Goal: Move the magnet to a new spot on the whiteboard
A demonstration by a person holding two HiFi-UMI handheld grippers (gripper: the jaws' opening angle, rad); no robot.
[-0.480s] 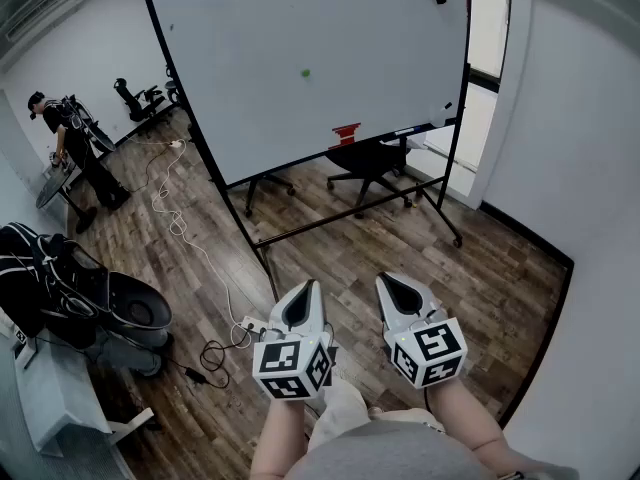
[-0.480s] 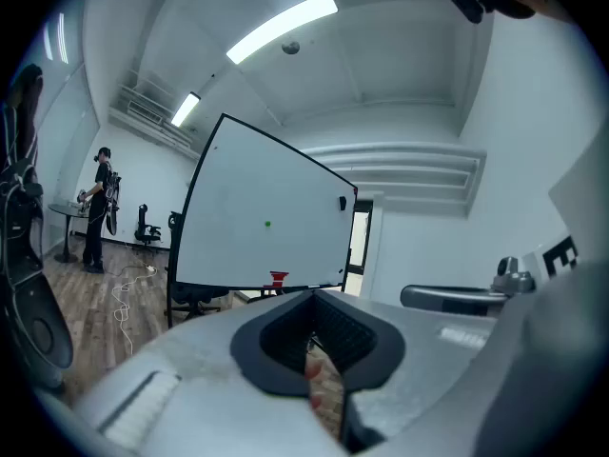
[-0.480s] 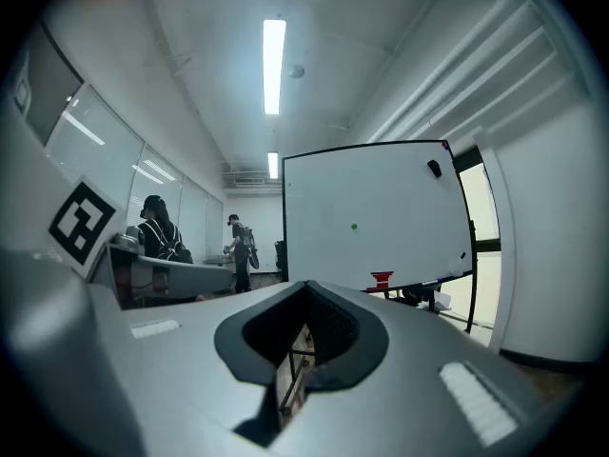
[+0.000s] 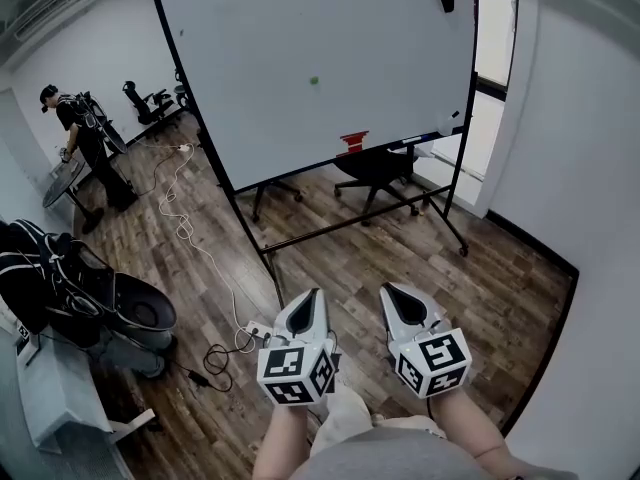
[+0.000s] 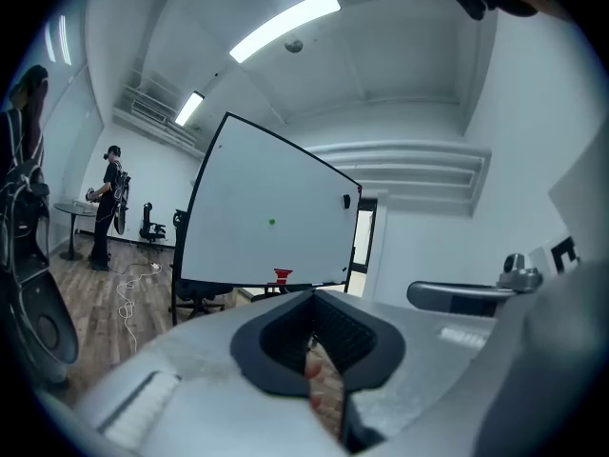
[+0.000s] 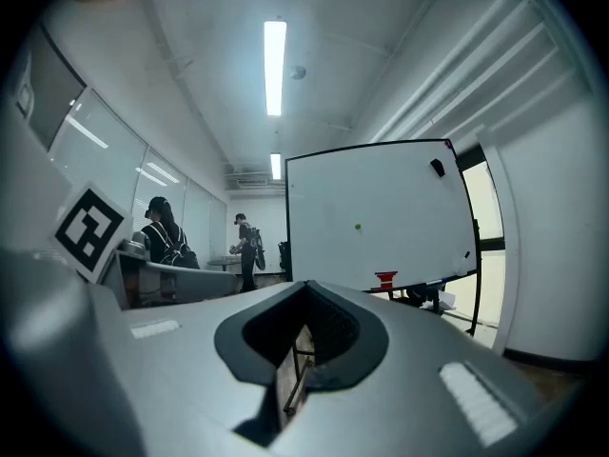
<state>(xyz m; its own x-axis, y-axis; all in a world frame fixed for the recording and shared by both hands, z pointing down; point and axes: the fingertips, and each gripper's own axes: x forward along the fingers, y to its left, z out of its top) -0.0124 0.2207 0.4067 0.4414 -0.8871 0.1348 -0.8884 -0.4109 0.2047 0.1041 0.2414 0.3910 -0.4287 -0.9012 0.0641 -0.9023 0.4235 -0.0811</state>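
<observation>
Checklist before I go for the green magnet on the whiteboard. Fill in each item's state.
1. Green magnet in sight: ok, it sits near the middle of the whiteboard.
2. Magnet within reach: not ok, the board stands well off across the wood floor.
3. Tongs empty: ok, nothing is between the left tongs or the right tongs.
4. Tongs open for a grasp: not ok, both pairs are shut.
5. Room for a new spot: ok, most of the board is bare.
6. Footing: not ok, a cable trails along the floor on the left toward the feet.
</observation>
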